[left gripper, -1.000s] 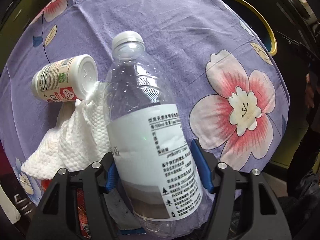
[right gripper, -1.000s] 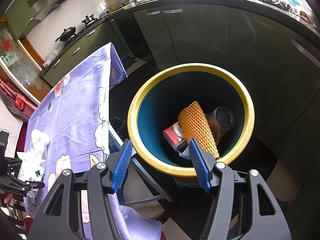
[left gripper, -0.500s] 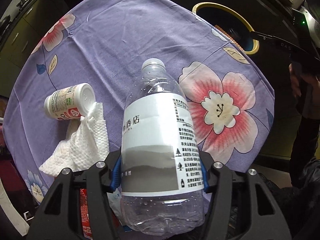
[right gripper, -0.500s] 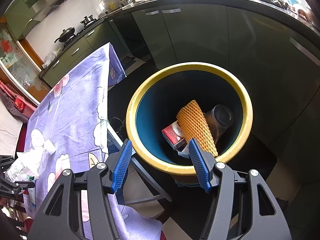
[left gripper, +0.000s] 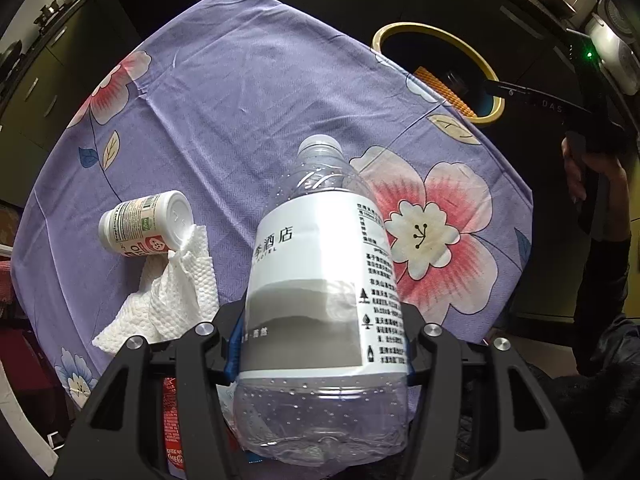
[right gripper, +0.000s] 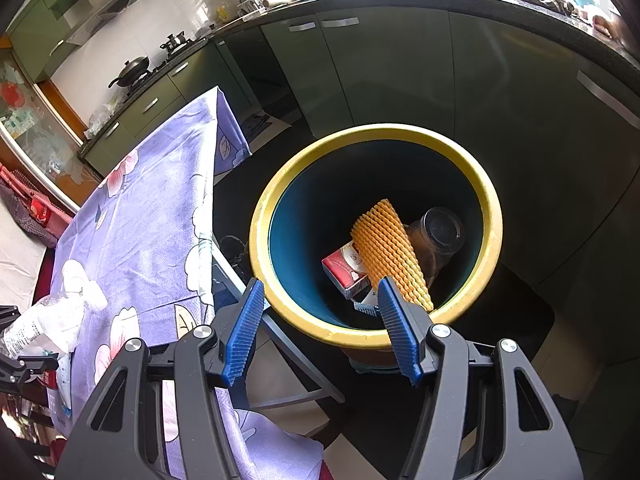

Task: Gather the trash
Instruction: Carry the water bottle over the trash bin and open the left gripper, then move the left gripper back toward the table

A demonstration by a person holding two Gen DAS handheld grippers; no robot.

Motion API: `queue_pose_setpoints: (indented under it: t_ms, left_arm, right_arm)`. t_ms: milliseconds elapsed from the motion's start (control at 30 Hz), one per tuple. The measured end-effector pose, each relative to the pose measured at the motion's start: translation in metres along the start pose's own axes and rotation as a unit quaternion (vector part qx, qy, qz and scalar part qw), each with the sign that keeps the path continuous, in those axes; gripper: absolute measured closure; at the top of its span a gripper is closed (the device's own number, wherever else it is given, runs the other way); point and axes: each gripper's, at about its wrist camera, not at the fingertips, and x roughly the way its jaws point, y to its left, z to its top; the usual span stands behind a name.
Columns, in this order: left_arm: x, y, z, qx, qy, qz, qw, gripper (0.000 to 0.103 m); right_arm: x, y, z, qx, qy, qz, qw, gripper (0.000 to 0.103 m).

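A clear plastic water bottle (left gripper: 320,280) with a white and grey label is lifted above the purple floral tablecloth (left gripper: 240,100). My left gripper (left gripper: 320,320) is shut on its lower body, and the jaws are still closing on it. A small white bottle (left gripper: 144,222) lies on its side on the cloth beside a crumpled paper towel (left gripper: 168,296). My right gripper (right gripper: 320,292) stands open and empty over the near rim of the yellow-rimmed bin (right gripper: 376,130). The bottle (right gripper: 48,324) also shows at the left edge of the right wrist view.
The bin (left gripper: 420,28) stands off the table's far corner and holds an orange foam net (right gripper: 390,256), a red carton (right gripper: 346,266) and a clear cup (right gripper: 436,236). A red can (left gripper: 172,420) lies under my left gripper. Green kitchen cabinets (right gripper: 400,72) stand behind the bin.
My left gripper has risen with the water bottle, so the table and its litter look smaller and farther. The blue pads have closed in on the bottle. The right gripper has stayed still.
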Motion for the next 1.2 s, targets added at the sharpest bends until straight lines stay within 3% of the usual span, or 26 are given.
queue_pose_setpoints:
  t_ms: [367, 633, 833, 1000, 1100, 1200]
  left_arm:
    - [-0.018, -0.017, 0.018, 0.016, -0.038, -0.011, 0.9991, 0.050]
    - [-0.030, -0.062, 0.068, 0.067, -0.080, -0.054, 0.9931, 0.050]
    - [0.001, -0.107, 0.133, 0.095, -0.078, -0.097, 0.9877, 0.050]
    - [0.044, -0.131, 0.190, 0.081, -0.080, -0.119, 0.9863, 0.049]
    - [0.066, -0.135, 0.207, 0.065, -0.082, -0.120, 0.9873, 0.037]
    - [0.066, -0.130, 0.203, 0.059, -0.086, -0.127, 0.9864, 0.037]
  right_arm:
    - [-0.010, -0.004, 0.000, 0.004, -0.013, -0.001, 1.000, 0.044]
    - [-0.040, -0.028, -0.003, 0.023, -0.044, -0.015, 0.999, 0.044]
    - [-0.052, -0.052, -0.007, 0.045, -0.051, -0.024, 0.997, 0.044]
    - [-0.056, -0.065, -0.011, 0.058, -0.047, -0.031, 0.997, 0.044]
    - [-0.057, -0.071, -0.013, 0.063, -0.045, -0.034, 0.996, 0.044]
    - [-0.055, -0.071, -0.012, 0.063, -0.044, -0.033, 0.996, 0.044]
